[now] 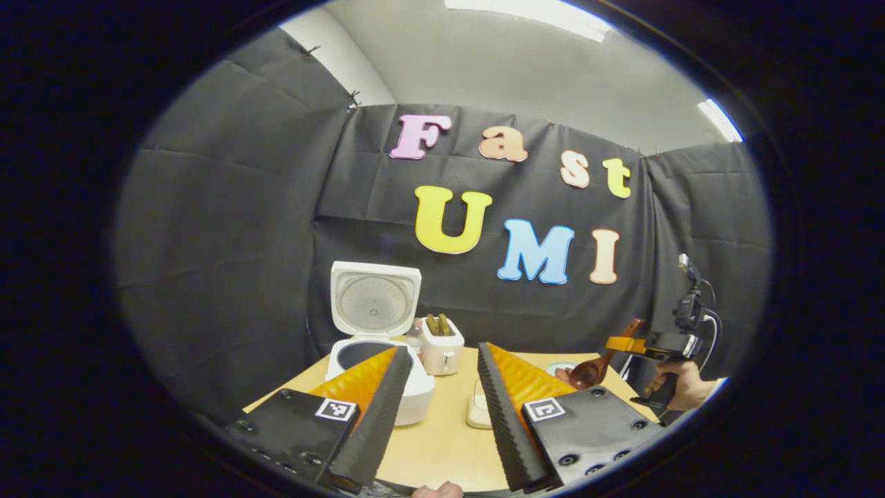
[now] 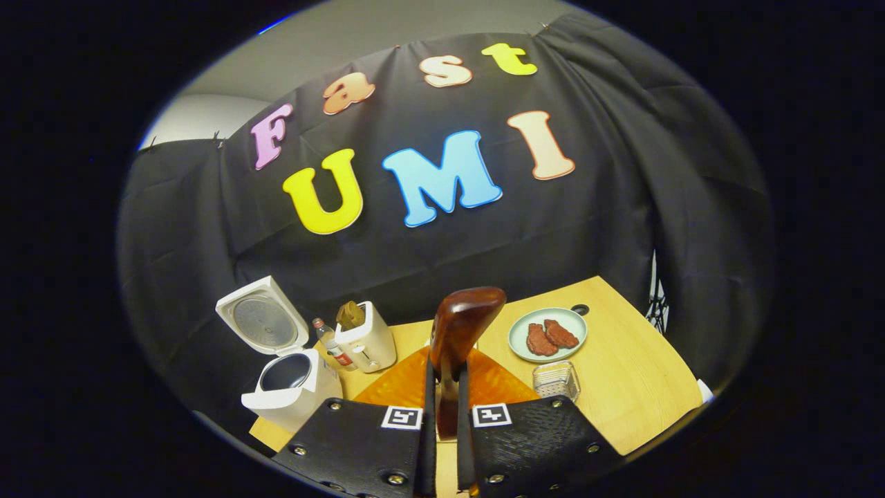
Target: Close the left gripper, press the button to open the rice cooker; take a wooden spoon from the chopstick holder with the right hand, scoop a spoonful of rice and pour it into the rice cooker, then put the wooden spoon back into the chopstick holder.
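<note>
The white rice cooker stands at the table's left with its lid raised; in the right gripper view the cooker shows a dark, bare pot. My left gripper hangs open above the table, just right of the cooker, with nothing between its fingers. My right gripper is shut on the handle of a dark wooden spoon, whose bowl points up and away. In the left gripper view that gripper is at the far right, over the table, with the spoon slanting down to the left.
A white toaster with toast and a small bottle stand behind the cooker. A plate with two pieces of meat and a small clear container lie to the right. A small white object rests mid-table.
</note>
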Tool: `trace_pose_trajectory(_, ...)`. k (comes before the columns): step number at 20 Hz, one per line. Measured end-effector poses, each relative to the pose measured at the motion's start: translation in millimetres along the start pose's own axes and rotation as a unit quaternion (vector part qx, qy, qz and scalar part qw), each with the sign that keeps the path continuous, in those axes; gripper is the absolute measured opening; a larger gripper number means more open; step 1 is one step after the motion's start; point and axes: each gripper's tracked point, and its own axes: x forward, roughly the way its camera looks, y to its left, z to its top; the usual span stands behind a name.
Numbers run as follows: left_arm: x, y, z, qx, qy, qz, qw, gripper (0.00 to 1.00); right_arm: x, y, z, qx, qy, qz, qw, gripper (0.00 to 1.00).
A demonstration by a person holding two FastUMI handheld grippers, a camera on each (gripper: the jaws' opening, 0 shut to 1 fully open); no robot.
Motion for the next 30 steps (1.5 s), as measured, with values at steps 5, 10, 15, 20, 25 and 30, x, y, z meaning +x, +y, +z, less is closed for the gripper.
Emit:
trace_pose_trajectory(5,-15.6,52.6,4.9,-0.016,-0.008,0.020,1.000,0.78,60.9,34.7,-37.7,-0.032,0.038,-0.008,0.999,0.12)
trace_pose_trajectory(10,-26.9,93.5,-3.4,0.012,-0.003,0.044,0.999,0.73,124.9,40.3,-84.4,-0.036,0.086,-0.035,0.995,0.12)
trace_pose_trajectory(15,-22.5,104.6,-20.7,0.010,0.022,0.053,0.998,0.73,171.3,42.0,-134.9,-0.047,0.130,-0.053,0.989,0.12)
trace_pose_trajectory(20,-12.5,105.2,-33.6,0.007,0.037,0.055,0.998,0.80,195.0,52.2,-156.6,-0.054,0.146,-0.058,0.986,0.12)
trace_pose_trajectory(25,-4.8,102.4,-41.4,-0.007,0.045,0.056,0.997,0.80,199.5,69.8,-162.5,-0.019,0.161,-0.039,0.986,0.12)
trace_pose_trajectory(30,-3.5,98.5,-37.3,0.004,0.042,0.053,0.998,0.80,196.4,68.8,-156.4,0.047,0.161,-0.034,0.985,0.12)
